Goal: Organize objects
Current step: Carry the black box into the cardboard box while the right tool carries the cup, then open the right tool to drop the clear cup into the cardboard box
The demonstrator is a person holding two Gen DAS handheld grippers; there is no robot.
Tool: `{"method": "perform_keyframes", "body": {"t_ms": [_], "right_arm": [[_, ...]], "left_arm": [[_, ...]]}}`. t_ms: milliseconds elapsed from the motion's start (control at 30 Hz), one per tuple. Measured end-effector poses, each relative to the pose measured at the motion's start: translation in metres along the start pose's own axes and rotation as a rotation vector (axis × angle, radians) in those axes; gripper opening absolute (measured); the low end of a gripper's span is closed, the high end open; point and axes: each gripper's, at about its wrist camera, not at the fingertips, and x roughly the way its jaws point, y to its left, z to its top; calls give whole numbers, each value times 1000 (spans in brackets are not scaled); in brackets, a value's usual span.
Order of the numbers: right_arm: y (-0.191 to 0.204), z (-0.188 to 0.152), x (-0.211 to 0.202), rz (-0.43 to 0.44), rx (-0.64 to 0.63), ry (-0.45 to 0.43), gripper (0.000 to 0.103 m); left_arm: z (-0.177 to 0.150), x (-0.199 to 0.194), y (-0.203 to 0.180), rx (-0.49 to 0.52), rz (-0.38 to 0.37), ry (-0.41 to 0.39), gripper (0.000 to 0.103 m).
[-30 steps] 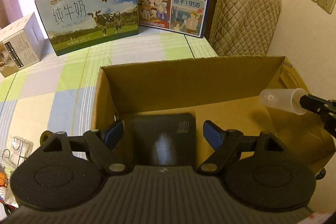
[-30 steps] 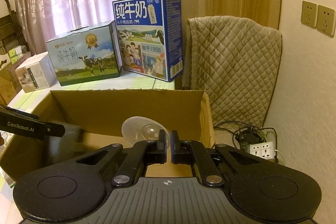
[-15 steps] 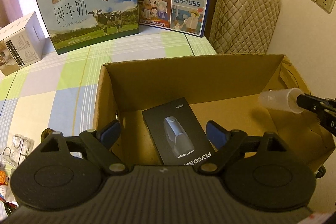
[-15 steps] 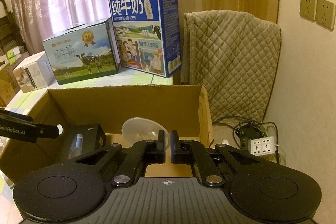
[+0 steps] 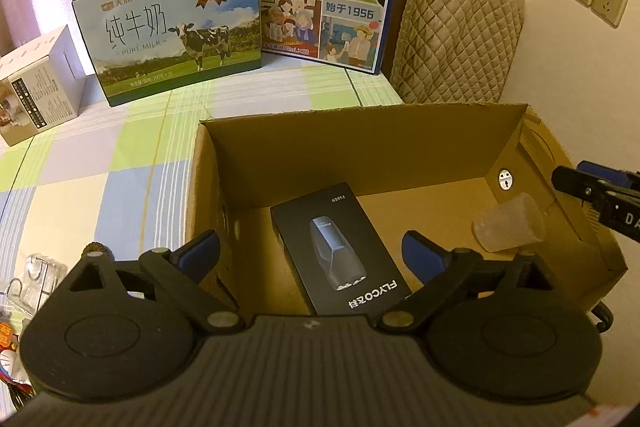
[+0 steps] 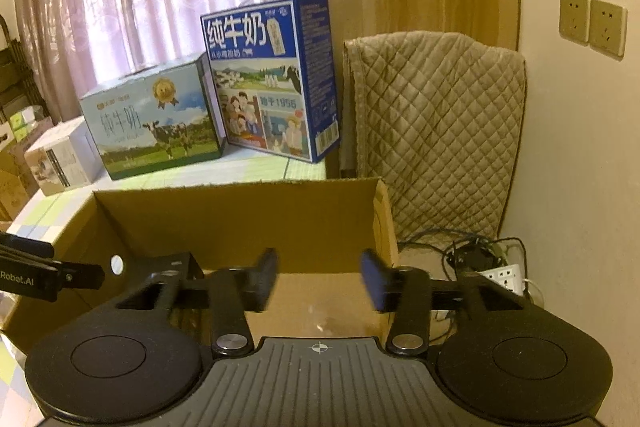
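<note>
Two items lie in the carton (image 5: 360, 143): a black box (image 5: 340, 247) flat mid-floor, and a clear cup (image 5: 510, 223) on its side by the right wall. We note both the left gripper (image 5: 310, 253) and the right gripper (image 6: 320, 279) spread wide, empty.

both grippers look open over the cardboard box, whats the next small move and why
Probably lift both clear of the cardboard box: the black shaver box and clear plastic cup lie inside, and the left gripper and right gripper are open and empty.
</note>
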Motion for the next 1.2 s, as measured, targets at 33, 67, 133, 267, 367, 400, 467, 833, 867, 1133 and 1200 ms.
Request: {"method": "perform_keyframes", "body": {"t_ms": [33,67,133,267,367,400,467,833,867,1133,1200], "right_arm": [[0,0,-2,2,3,-3,50],[0,0,-3,4,6,-3,50],[1,0,-5,11,9,-3,53],[3,-2,-11,25,10,1,57],[5,-5,-16,31,17,0,61],[5,-6,-18,35,20,0,62],[6,-7,-21,42,25,-1,63],[14,-18,-40,79,25,-6,65],[15,-19,-41,81,24,-6,65],[23,-25,-56,106,21,-14,65],[27,-27,-60,110,26,-17,65]], "left_arm": [[0,-2,0,0,0,-2,99],[-1,-3,0,-1,-1,-4,99],[-1,-6,0,-2,-5,-9,99],[-2,-14,-1,0,-10,-24,100],[-4,-20,-2,-1,-12,-33,102],[-5,-22,-2,-1,-15,-37,102],[-6,-27,-2,-1,-16,-45,102],[-18,-55,-3,-8,-10,-77,102],[-20,-58,-3,-11,-11,-80,102],[-37,-84,4,-37,-8,-102,102],[-42,-91,8,-41,-8,-108,102]]}}
